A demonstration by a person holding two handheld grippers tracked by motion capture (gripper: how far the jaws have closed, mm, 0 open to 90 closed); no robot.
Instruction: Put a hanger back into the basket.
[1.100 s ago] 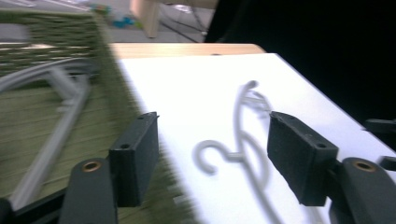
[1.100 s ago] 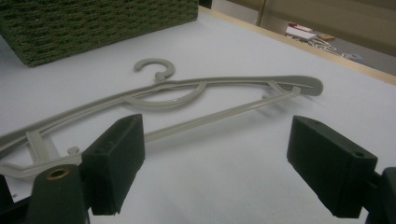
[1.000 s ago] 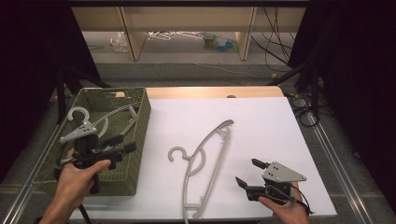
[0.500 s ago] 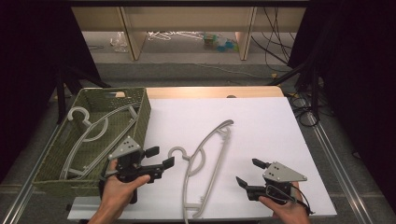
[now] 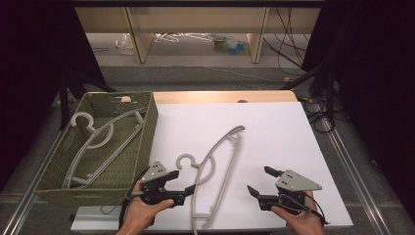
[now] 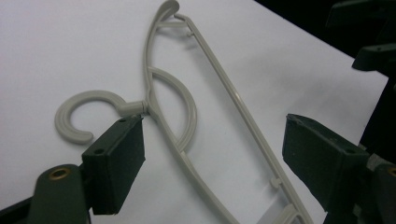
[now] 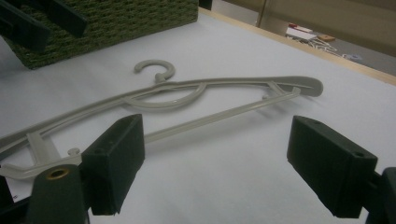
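Grey hanger [image 5: 215, 169] flat on white worktop [image 5: 274, 132], no legible writing.
Left gripper [image 5: 182, 188] just opening, empty; right gripper [image 5: 260, 181] spread; green basket [image 5: 142, 142] alongside.

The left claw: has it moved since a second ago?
Yes. The left claw has moved right, from over the green basket to the hanger on the table, its jaws opening, empty.

A white table [image 5: 274, 127] carries a grey hanger [image 5: 218, 166] and a green basket [image 5: 142, 142].
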